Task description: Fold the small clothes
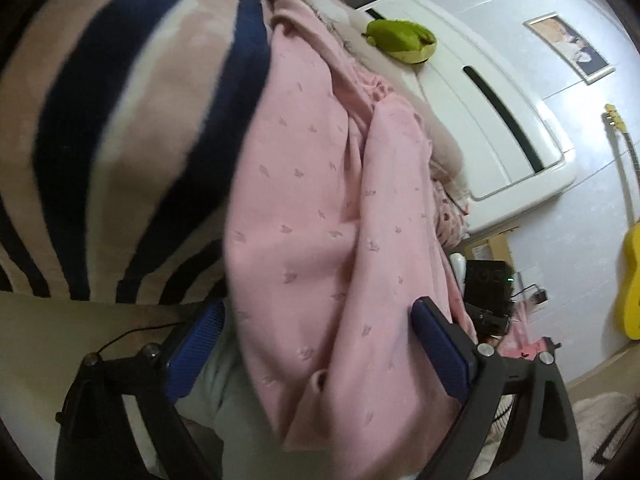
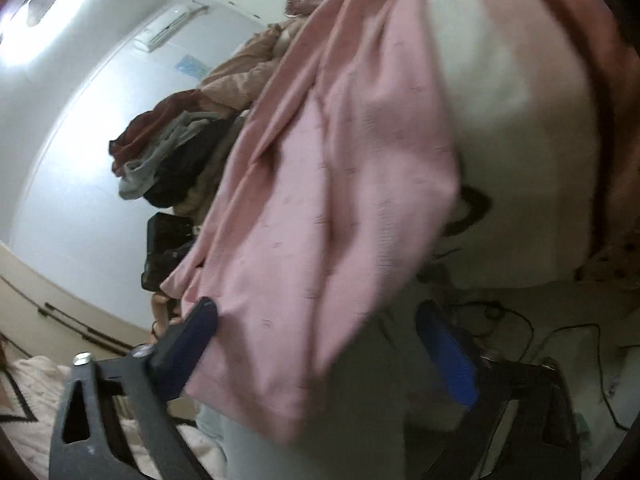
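Left claw [image 1: 320, 324]: jaws spread wide, pink garment [image 1: 320, 200] draped between them.
Right claw [image 2: 316, 320]: spread open, pink cloth hanging between the fingers.
Striped blanket [image 1: 120, 120]: at 10 o'clock.

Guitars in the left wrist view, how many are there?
1. A yellow guitar stands upright against the wall at the far right edge, partly cut off; others could be hidden out of view.

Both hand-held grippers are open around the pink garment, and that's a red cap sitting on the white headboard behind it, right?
Not quite: the cap is green, not red, as the left wrist view shows. The rest holds: it sits on the white headboard, and the left hand-held gripper and right hand-held gripper are both open with the pink garment between their fingers.
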`<state>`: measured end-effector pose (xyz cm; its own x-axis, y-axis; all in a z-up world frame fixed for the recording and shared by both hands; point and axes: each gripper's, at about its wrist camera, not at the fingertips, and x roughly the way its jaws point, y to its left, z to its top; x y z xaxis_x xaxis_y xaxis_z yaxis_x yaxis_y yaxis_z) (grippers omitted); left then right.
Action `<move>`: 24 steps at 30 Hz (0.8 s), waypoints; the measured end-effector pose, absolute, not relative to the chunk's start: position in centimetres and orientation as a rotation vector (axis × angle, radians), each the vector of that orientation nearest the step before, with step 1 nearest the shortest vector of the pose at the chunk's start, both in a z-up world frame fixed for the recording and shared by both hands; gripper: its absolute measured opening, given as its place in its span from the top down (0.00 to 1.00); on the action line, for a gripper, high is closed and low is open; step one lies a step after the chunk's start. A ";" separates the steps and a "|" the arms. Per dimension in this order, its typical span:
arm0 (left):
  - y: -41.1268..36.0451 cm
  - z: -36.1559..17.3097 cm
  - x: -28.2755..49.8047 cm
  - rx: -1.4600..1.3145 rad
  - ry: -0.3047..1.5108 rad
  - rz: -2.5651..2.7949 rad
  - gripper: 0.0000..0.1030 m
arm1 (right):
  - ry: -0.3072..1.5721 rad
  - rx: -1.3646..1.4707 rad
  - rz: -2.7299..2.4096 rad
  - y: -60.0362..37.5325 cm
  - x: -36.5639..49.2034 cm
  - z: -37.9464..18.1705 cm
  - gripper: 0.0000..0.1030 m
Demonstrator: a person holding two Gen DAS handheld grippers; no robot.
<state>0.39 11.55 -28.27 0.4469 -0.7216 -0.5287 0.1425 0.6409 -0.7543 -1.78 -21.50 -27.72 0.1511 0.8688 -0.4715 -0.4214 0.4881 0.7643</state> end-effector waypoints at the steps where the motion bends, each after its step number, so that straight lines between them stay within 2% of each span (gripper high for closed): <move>1: 10.8 -28.0 0.4 -0.694 0.957 -0.611 0.10 | 1.034 0.505 0.998 -21.2 -1.9 -27.3 0.39; 2: 10.3 -27.8 0.4 -0.693 0.956 -0.625 0.15 | 1.021 0.490 1.007 -20.8 -2.1 -26.9 0.43; 3: 9.8 -27.7 0.4 -0.687 0.959 -0.634 0.22 | 1.009 0.470 1.014 -20.4 -2.3 -26.4 0.53; 4: 9.1 -27.4 0.3 -0.644 0.962 -0.607 0.23 | 0.996 0.457 1.015 -20.3 -2.5 -26.1 0.61; 5: 8.7 -26.9 0.1 -0.607 0.960 -0.592 0.33 | 0.977 0.439 1.016 -20.1 -2.7 -25.6 0.66; 6: 8.4 -26.5 0.0 -0.578 0.955 -0.580 0.43 | 0.962 0.423 1.017 -19.8 -2.8 -25.2 0.79; 7: 8.3 -25.9 0.0 -0.568 0.943 -0.573 0.49 | 0.939 0.401 1.006 -19.8 -3.1 -24.5 0.88; 9: 8.2 -24.8 -0.3 -0.553 0.933 -0.557 0.73 | 0.911 0.382 0.991 -20.5 -3.7 -23.8 0.93; 11: 8.5 -23.9 -0.6 -0.542 0.930 -0.562 0.90 | 0.883 0.379 0.984 -20.9 -3.9 -22.8 0.96; 24: 9.8 -13.0 -7.8 -0.461 0.714 -0.600 0.93 | 0.705 0.298 1.043 -23.4 -8.3 -13.4 0.98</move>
<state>-7.76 9.76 -13.00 0.6029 -0.6477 -0.4659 0.3468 0.7387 -0.5780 -8.33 -23.40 -13.36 0.3121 0.8668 -0.3890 -0.6844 0.4891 0.5407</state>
